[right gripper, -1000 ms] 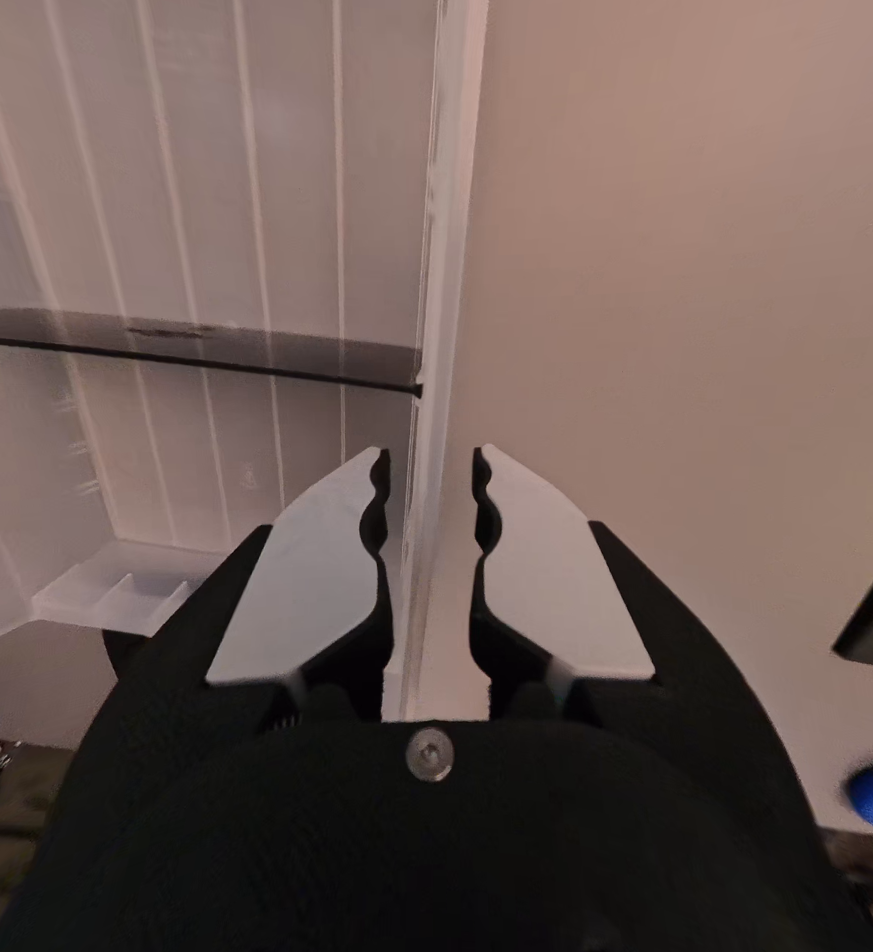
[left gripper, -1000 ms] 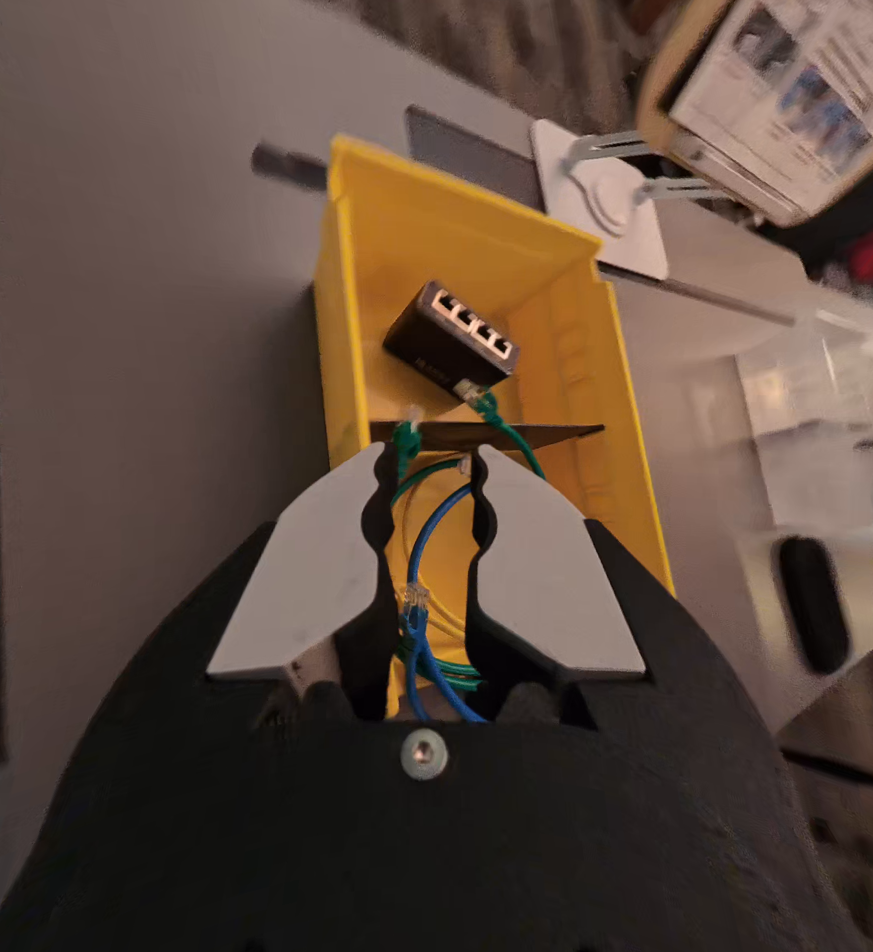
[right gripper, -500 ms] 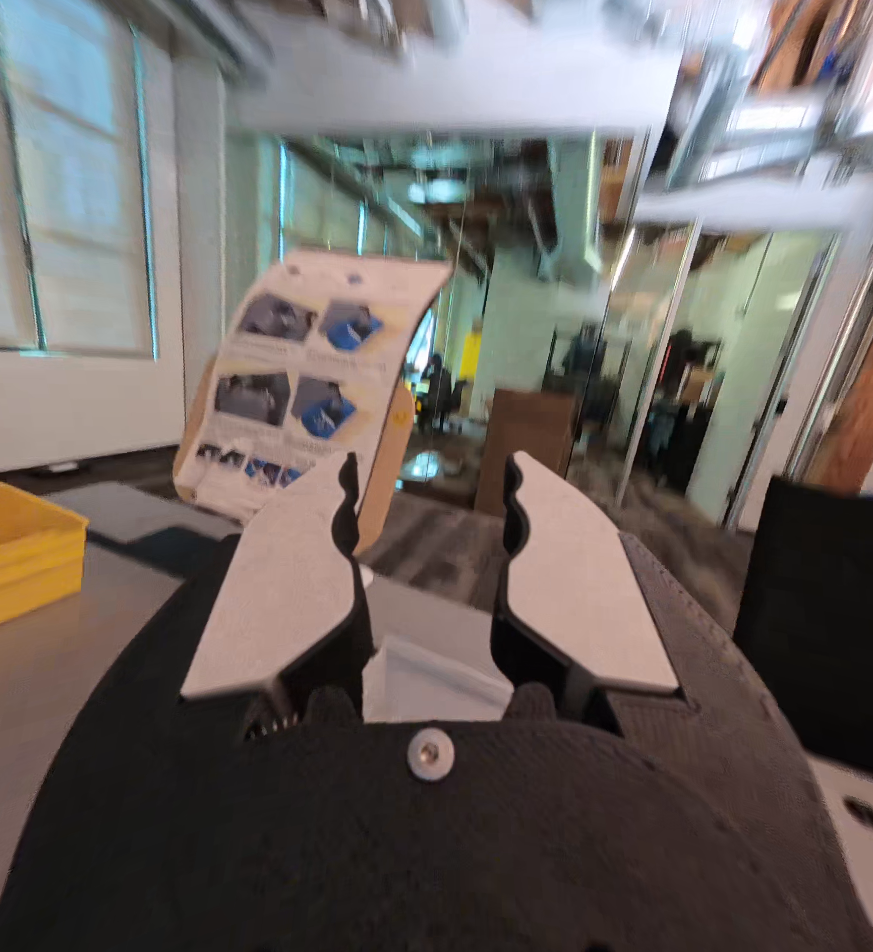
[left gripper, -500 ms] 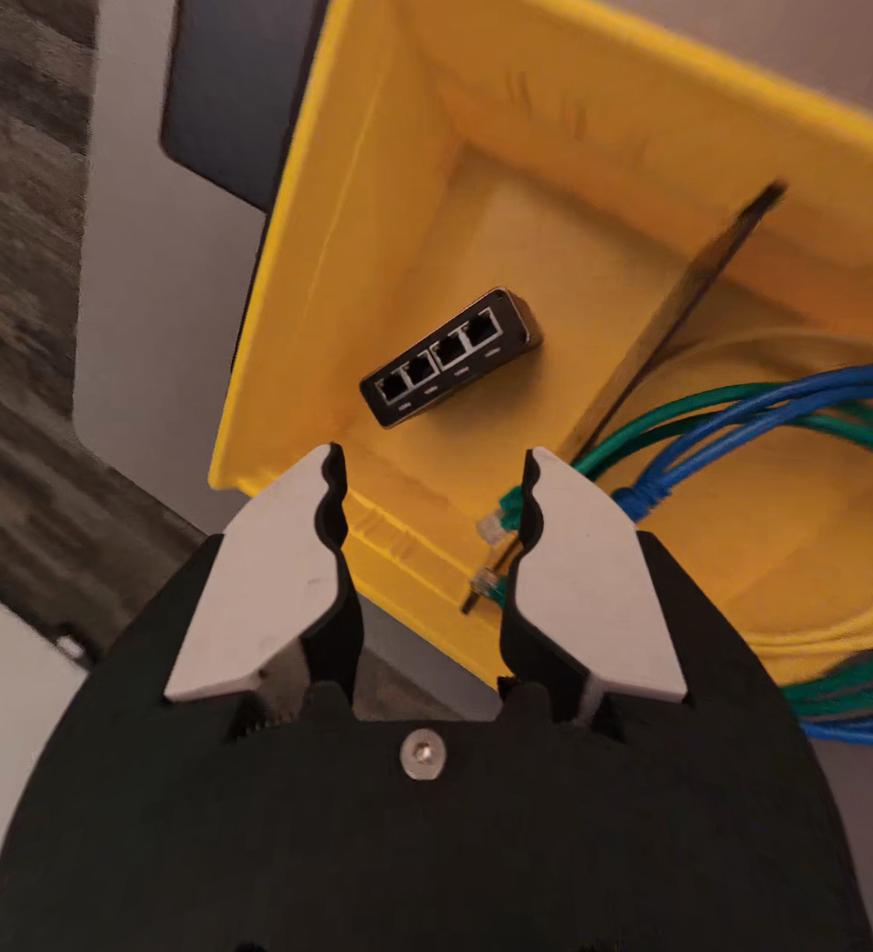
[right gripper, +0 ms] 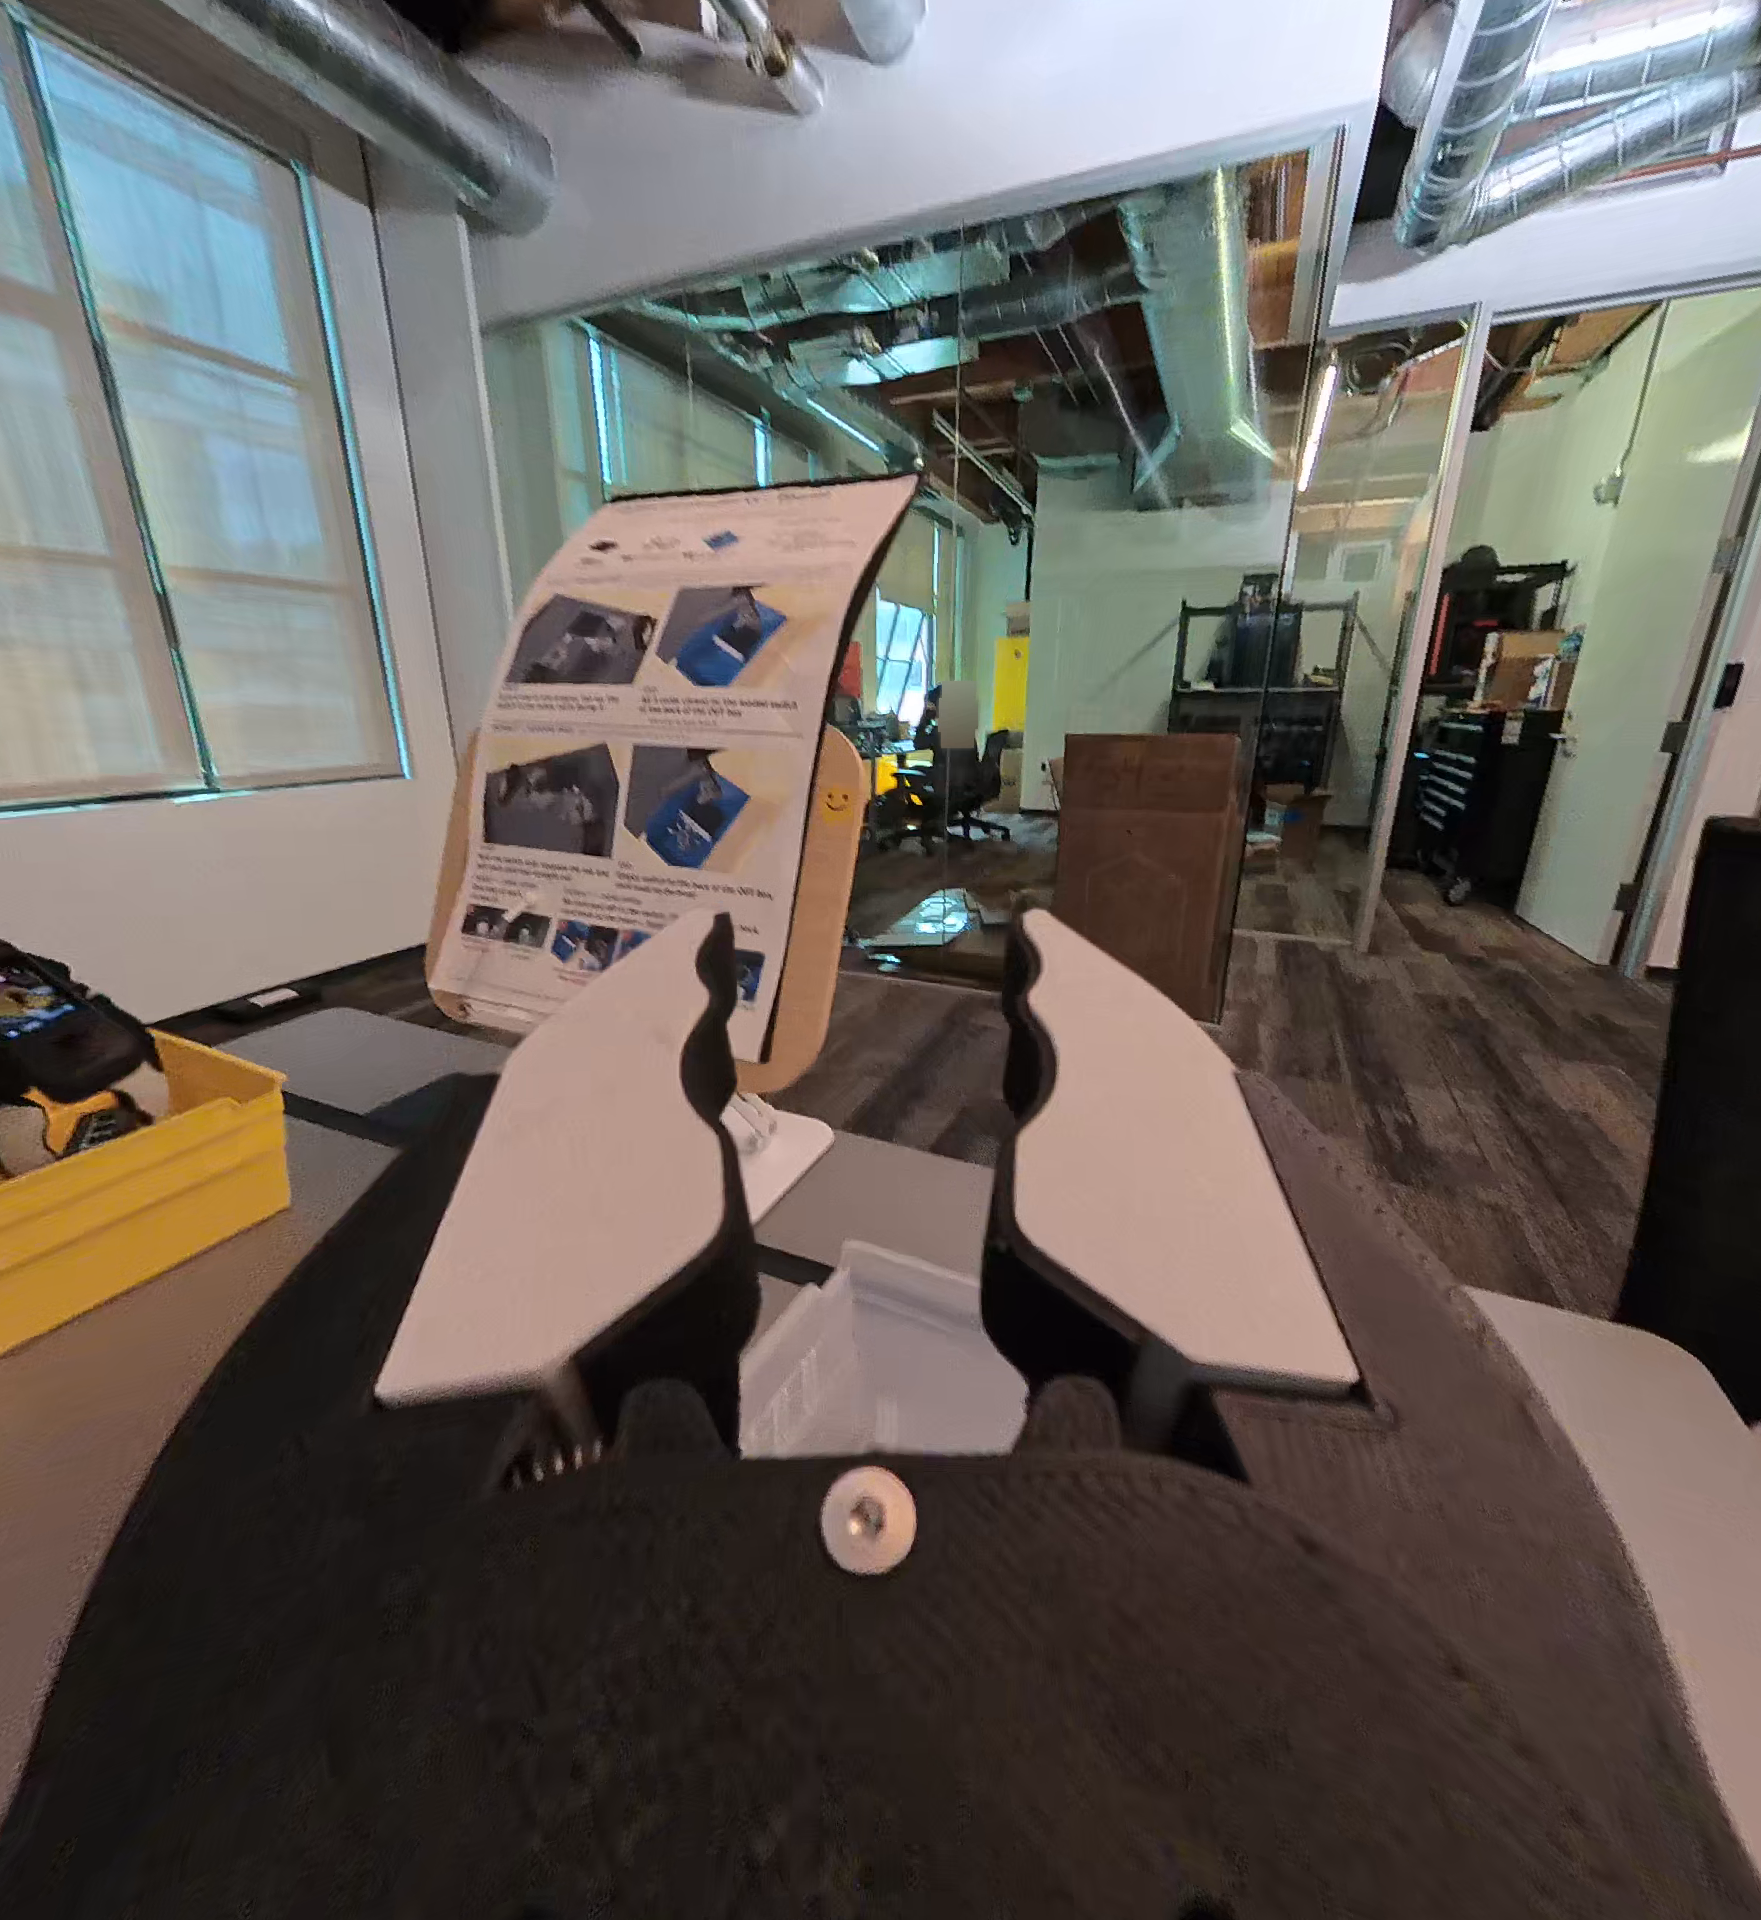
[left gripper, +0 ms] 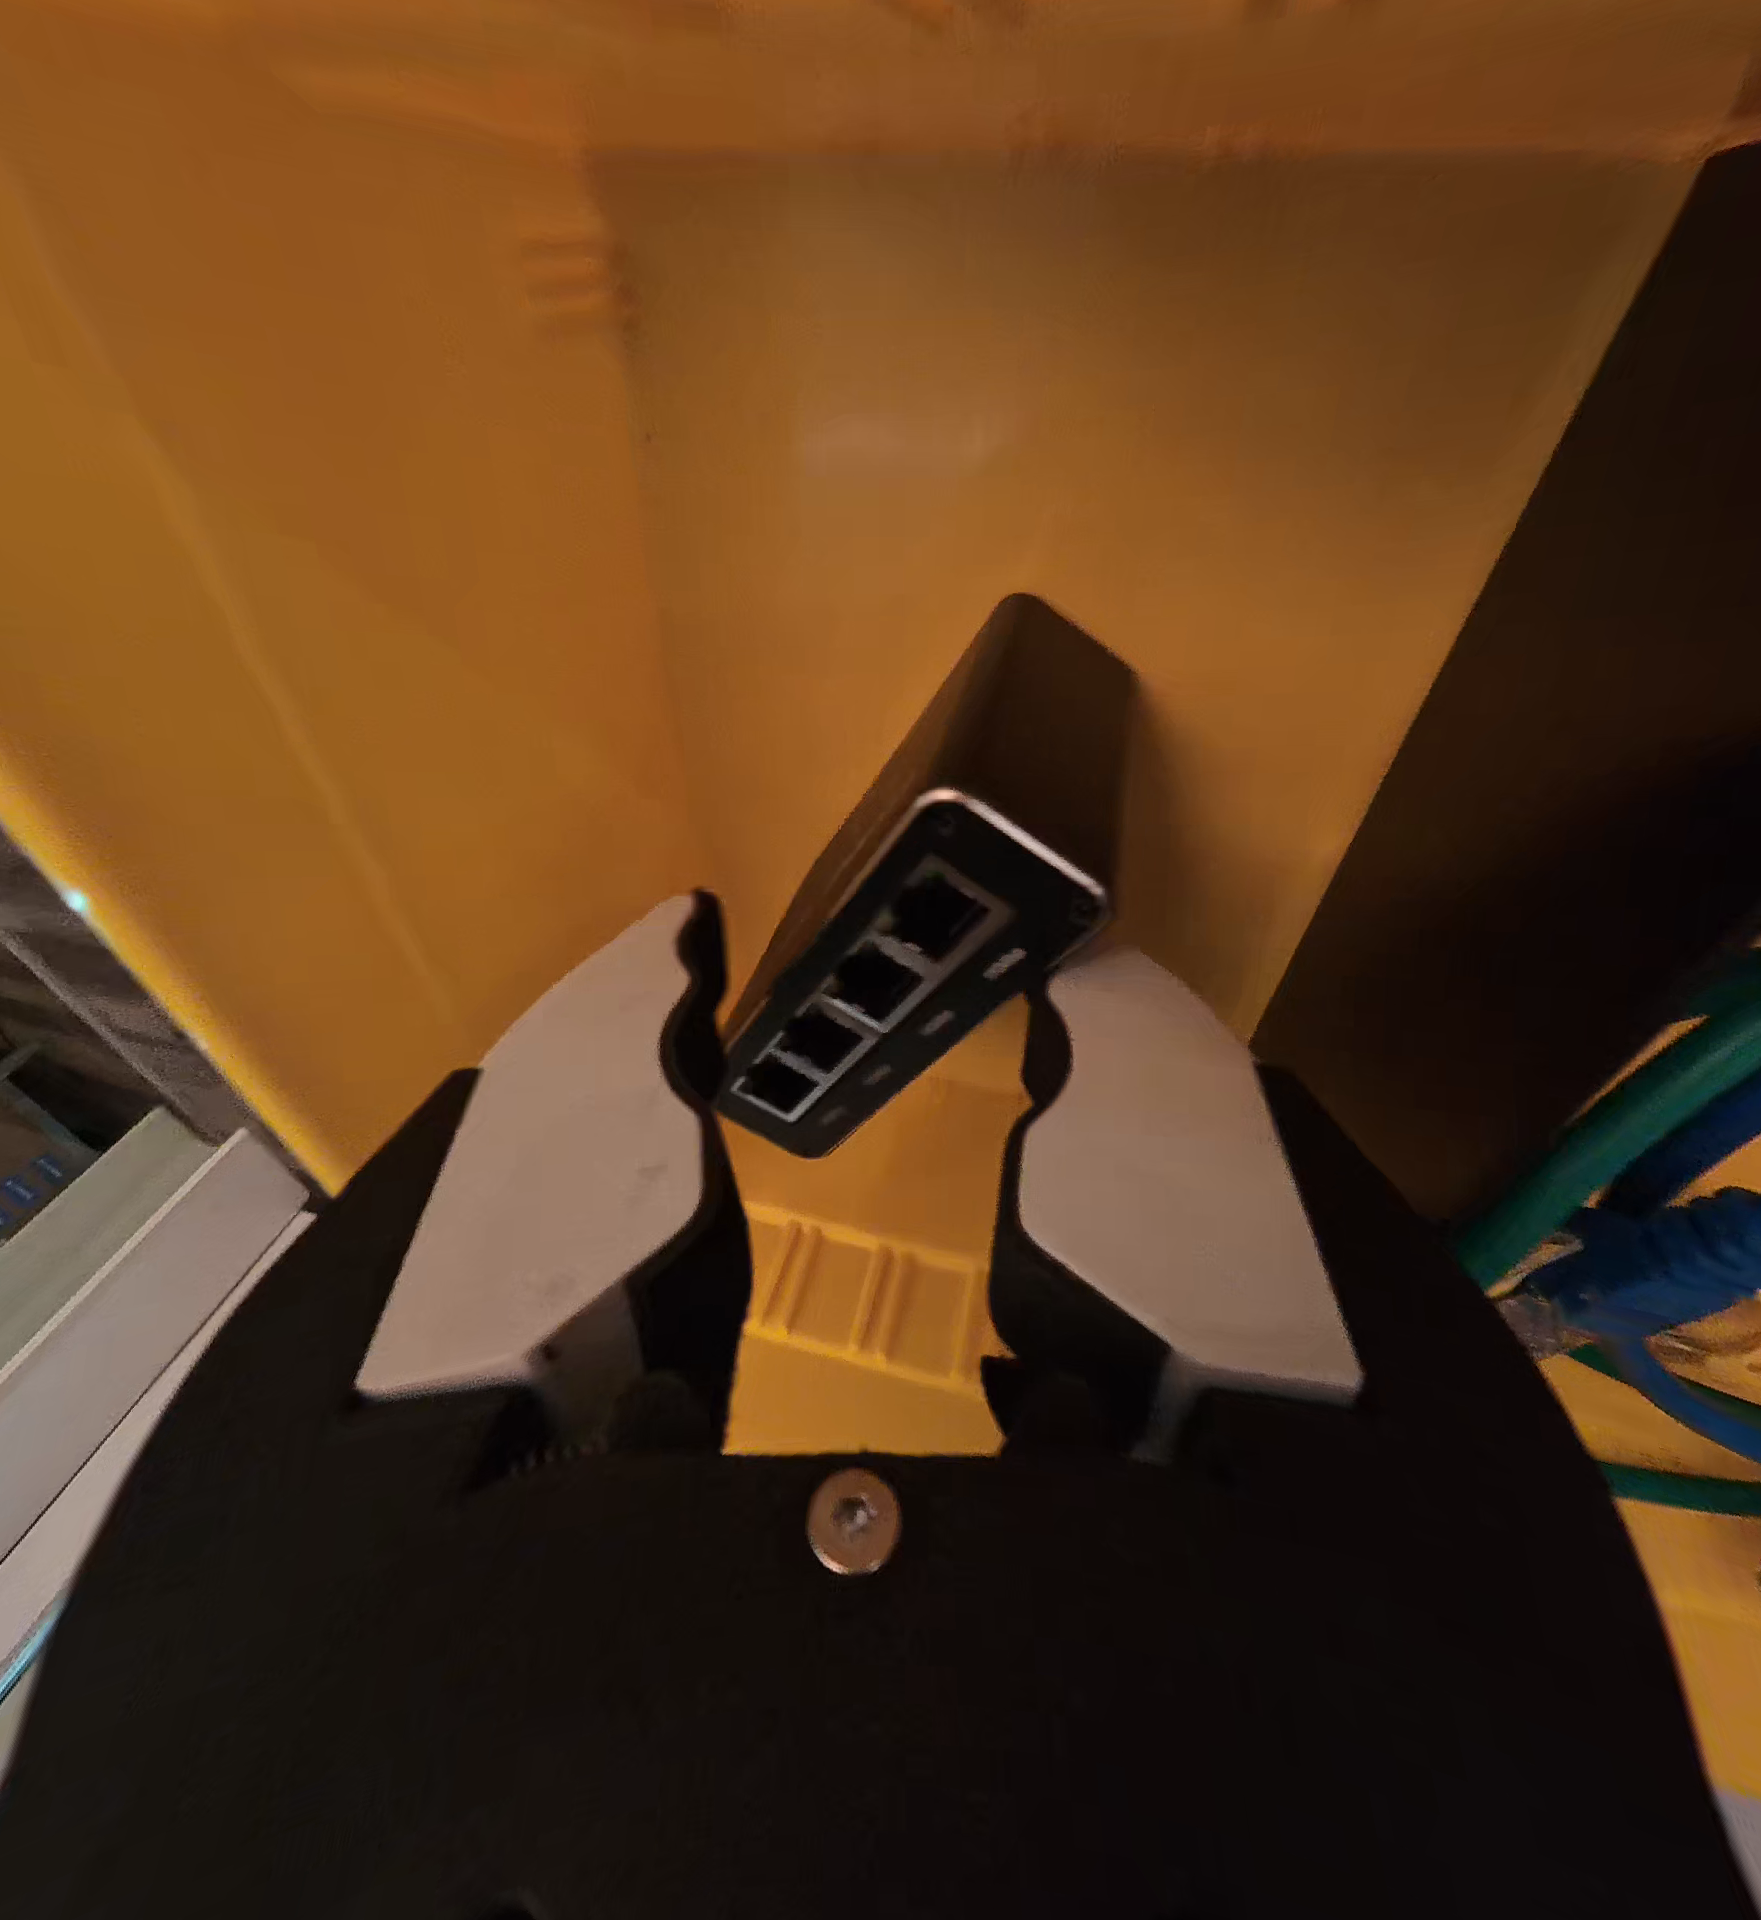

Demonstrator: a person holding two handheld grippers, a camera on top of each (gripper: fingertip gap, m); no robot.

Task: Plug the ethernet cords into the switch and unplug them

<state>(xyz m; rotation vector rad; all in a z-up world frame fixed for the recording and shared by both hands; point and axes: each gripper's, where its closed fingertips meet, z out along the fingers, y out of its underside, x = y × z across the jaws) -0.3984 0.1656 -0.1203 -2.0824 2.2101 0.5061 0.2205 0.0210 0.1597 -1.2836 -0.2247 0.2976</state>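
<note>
Left gripper [left gripper: 871, 977] is down inside the yellow bin [left gripper: 336, 520], fingers spread w/ the switch [left gripper: 917, 935] sitting between the tips. The left finger [left gripper: 585, 1122] looks like it's touching the switch's lower corner; can't tell if the right one makes contact, so it's not really pinching anything yet. The switch is tilted, lying on the bin floor near the bin's end wall, port face toward the cam, and all the ports I can see are empty. A dark divider [left gripper: 1582, 623] stands to the right of it, and past that the blue cord [left gripper: 1686, 1236] and green cord [left gripper: 1624, 1081] are coiled in the other compartment, plugs loose.

Right gripper [right gripper: 860, 997] is held up over the table [right gripper: 76, 1455], fingers apart, nothing in them, pointing at an instruction sheet [right gripper: 668, 748] on a stand. The bin shows near the table's left edge in that view.

What could go wrong imo: the switch sits diagonal to the fingers, so closing now probably catches it corner to corner and it twists or squirts out. It could also get shoved into the wall or jammed against the divider. And the cord plugs are in a tangle, so grabbing one may drag the others along.
</note>
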